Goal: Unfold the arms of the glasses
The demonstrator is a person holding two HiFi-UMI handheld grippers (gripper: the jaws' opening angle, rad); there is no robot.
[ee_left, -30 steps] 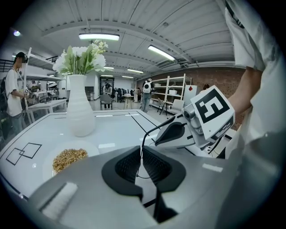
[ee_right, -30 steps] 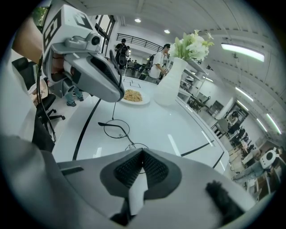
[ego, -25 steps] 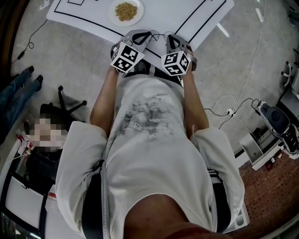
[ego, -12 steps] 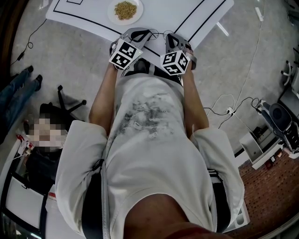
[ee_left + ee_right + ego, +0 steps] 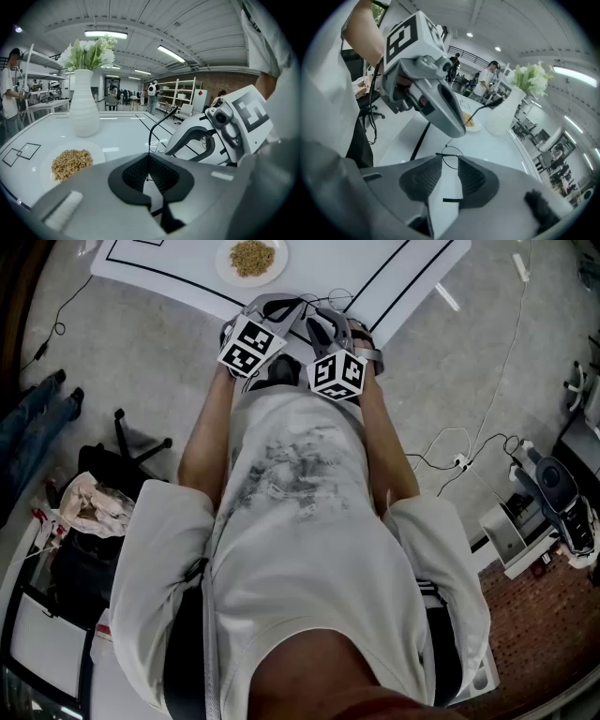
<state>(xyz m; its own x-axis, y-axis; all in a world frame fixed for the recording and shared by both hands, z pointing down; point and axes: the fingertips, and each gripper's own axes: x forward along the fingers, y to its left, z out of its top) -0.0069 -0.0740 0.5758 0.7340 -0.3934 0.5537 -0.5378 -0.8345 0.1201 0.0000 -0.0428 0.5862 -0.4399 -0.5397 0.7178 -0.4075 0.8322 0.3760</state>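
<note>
Change: since half a second ago the right gripper (image 5: pixel 450 165) has slid toward the left gripper (image 5: pixel 149 161). In the head view their marker cubes now sit almost side by side, and the left one has barely shifted.
Glasses (image 5: pixel 451 157): a thin black wire frame held in the air between the two grippers, over the near edge of the table (image 5: pixel 375 268).
Glasses, left gripper view: one thin arm rises out of the left jaws and curves up to the right.
Glasses, right gripper view: a round lens rim sits right at the right jaw tips. A thin wire runs from it up to the tip of the left gripper, just above.
Left gripper state: pads closed together, with the wire pinched between them.
Right gripper state: jaws a narrow gap apart, white table showing through. The rim lies at the tips, and I cannot tell whether it touches them.
Left forearm (image 5: pixel 211 427): bare, elbow bent, drawn in close to the torso, hand at the table edge.
Right forearm (image 5: pixel 384 442): bare, bent the same way and angled inward toward the left hand.
Markings: each cube bears black-and-white square patterns. The grey print on the white shirt (image 5: pixel 291 474) is too faded to read.
Plate (image 5: pixel 277 266): white, with a heap of tan grain, farther out on the table.
Vase (image 5: pixel 84 110): white and ribbed, holding white flowers, upright beyond the plate.
Table lines: black outlines are printed on the white top.
</note>
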